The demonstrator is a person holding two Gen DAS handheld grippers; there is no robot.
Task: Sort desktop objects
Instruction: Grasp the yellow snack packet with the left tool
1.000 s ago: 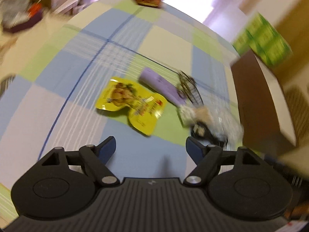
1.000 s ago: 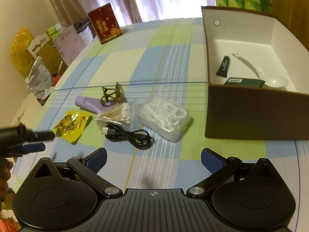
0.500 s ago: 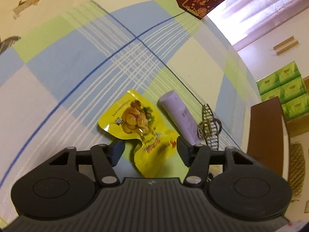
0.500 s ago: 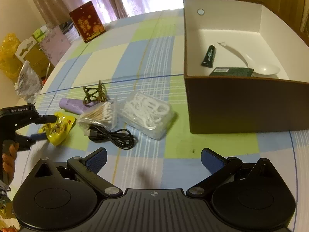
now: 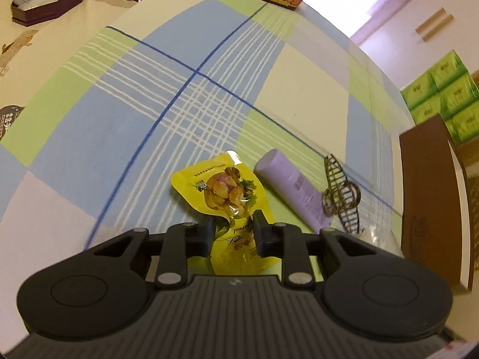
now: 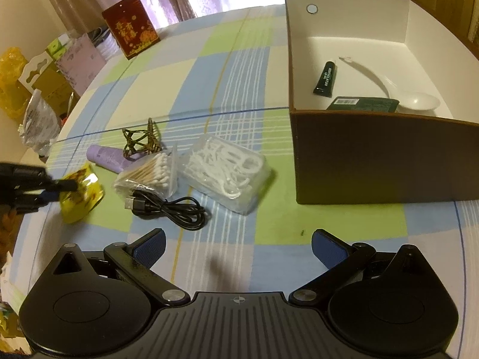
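Observation:
A yellow snack packet [image 5: 221, 191] lies on the checked tablecloth, and my left gripper [image 5: 234, 233] is closing on its near half, the pads pressing its crumpled sides. The right wrist view shows the same packet [image 6: 80, 206] tipped up in the left gripper [image 6: 63, 191]. Beside it lie a purple tube [image 5: 293, 188], a bronze hair claw [image 5: 341, 197], a bag of cotton swabs [image 6: 146, 175], a clear box of floss picks [image 6: 227, 173] and a black cable [image 6: 170, 209]. My right gripper [image 6: 238, 245] hovers open over bare cloth, nothing between its fingers.
A brown box [image 6: 374, 164] with white inside stands at the right, holding a black tube [image 6: 324, 79], a white spoon [image 6: 413, 100] and a dark green packet [image 6: 363, 103]. A red gift box [image 6: 130, 34] stands at the far edge. Bags and cartons [image 6: 39, 125] crowd the left side.
My left gripper has moved forward and down over the yellow packet, and its jaws have narrowed from wide apart onto it. The right gripper has stayed open and hardly moved.

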